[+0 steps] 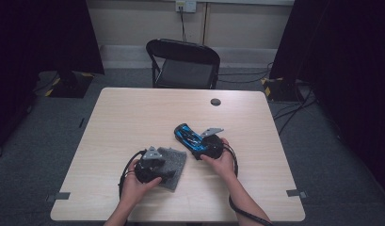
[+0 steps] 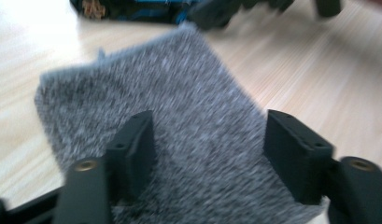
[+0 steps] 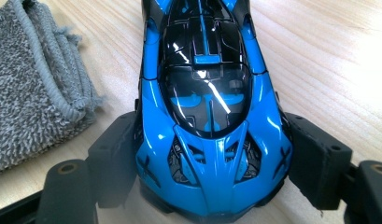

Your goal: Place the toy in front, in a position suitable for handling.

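- Near the middle of the table (image 1: 133,113), slightly toward the person's right, lies the blue and black toy car (image 1: 188,135); the right gripper (image 3: 212,154) has it clamped, with a black pad pressed against each flank at one end of the body.
- Just left of the car lies a folded grey cloth (image 1: 173,162), flat on the wood and apart from the car, a strip of bare table between them.
- Over the near part of the cloth hangs the left gripper (image 2: 209,154), its jaws half open. The fabric lies beneath and between the pads (image 2: 137,144), and they are not yet pinching it.
- My judgement: this looks like wiping the car with the cloth. The car is secured, so that part is done. Taking hold of the cloth, carrying it across and rubbing the bodywork all remain.
- Beyond the far edge of the table stands a black folding chair (image 1: 183,63).
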A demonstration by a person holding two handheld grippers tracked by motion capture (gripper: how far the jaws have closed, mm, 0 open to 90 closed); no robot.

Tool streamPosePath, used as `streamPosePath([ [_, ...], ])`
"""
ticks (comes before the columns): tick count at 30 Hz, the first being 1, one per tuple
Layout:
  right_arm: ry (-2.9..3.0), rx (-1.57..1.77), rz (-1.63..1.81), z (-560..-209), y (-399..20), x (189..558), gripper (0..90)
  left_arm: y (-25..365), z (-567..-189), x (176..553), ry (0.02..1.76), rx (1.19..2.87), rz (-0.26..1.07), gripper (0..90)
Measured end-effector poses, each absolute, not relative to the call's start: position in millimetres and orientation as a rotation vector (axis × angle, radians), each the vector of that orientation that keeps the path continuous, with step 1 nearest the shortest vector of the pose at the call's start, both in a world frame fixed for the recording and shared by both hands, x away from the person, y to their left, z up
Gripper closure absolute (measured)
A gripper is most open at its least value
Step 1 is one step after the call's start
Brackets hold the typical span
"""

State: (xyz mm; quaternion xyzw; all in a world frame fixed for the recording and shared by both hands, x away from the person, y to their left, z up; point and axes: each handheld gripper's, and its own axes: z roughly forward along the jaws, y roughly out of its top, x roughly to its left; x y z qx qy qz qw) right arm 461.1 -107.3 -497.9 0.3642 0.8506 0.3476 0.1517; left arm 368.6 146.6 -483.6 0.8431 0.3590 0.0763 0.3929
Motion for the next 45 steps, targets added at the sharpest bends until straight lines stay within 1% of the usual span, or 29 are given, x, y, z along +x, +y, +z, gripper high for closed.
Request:
streamPosePath([
  [3, 2.437, 1.046, 0.997, -498, -107, 460, 25.4, 149, -486, 369, 0.932, 2.142, 0.193, 48.1],
  [4, 2.437, 1.046, 0.997, -498, -107, 460, 25.4, 151, -485, 369, 0.94, 2.152, 0.196, 48.1],
  [5, 2.432, 1.049, 1.003, -498, -107, 458, 25.4, 154, -483, 367, 0.938, 2.181, 0.196, 55.9],
  [10, 2.435, 1.04, 1.004, -498, -107, 454, 25.4, 177, -478, 358, 0.968, 2.228, 0.174, 68.7],
  [11, 2.438, 1.037, 1.003, -498, -107, 454, 25.4, 184, -477, 356, 0.977, 2.237, 0.17, 69.9],
  [12, 2.438, 1.037, 1.003, -498, -107, 454, 25.4, 184, -477, 356, 0.977, 2.237, 0.17, 70.3],
  [13, 2.444, 1.035, 1.001, -498, -106, 453, 25.5, 196, -476, 353, 1.001, 2.24, 0.177, 70.6],
  [18, 2.447, 1.023, 1.007, -498, -106, 449, 25.5, 211, -475, 350, 1.041, 2.218, 0.166, 70.4],
  [20, 2.45, 1.017, 1.014, -498, -105, 447, 25.5, 212, -475, 351, 1.046, 2.213, 0.163, 67.9],
  [21, 2.452, 1.009, 1.015, -498, -105, 447, 25.5, 211, -475, 350, 1.061, 2.2, 0.181, 64.9],
  [22, 2.452, 1.007, 1.015, -498, -105, 446, 25.4, 210, -475, 351, 1.077, 2.192, 0.188, 58.0],
  [23, 2.452, 1.007, 1.015, -498, -105, 446, 25.4, 210, -475, 351, 1.077, 2.192, 0.188, 48.6],
  [24, 2.445, 1.009, 1.011, -498, -104, 445, 25.1, 210, -474, 352, 1.128, 2.167, 0.216, 36.0],
  [25, 2.442, 1.026, 1.008, -498, -104, 444, 24.8, 210, -474, 352, 1.173, 2.118, 0.216, 30.7],
  [27, 2.431, 1.041, 1.014, -499, -104, 443, 24.1, 209, -475, 350, 1.194, 2.093, 0.218, 25.4],
  [28, 2.417, 1.044, 1.017, -500, -104, 442, 22.2, 209, -475, 350, 1.194, 2.093, 0.218, 21.9],
  [33, 2.379, 1.092, 1.05, -504, -113, 438, 15.2, 206, -478, 349, 1.264, 2.073, 0.271, 22.3],
  [35, 2.382, 1.077, 1.033, -504, -114, 436, 15.3, 202, -480, 350, 1.291, 2.063, 0.279, 22.7],
  [37, 2.382, 1.077, 1.032, -504, -114, 435, 15.6, 201, -481, 350, 1.294, 2.067, 0.289, 21.2],
  [39, 2.378, 1.059, 1.028, -503, -114, 433, 15.4, 195, -480, 351, 1.305, 2.075, 0.324, 21.2],
  [42, 2.381, 1.054, 1.024, -503, -115, 431, 15.5, 191, -484, 353, 1.33, 2.082, 0.329, 20.0],
  [45, 2.393, 1.046, 1.031, -503, -115, 429, 15.4, 189, -485, 354, 1.309, 2.11, 0.345, 18.5],
])
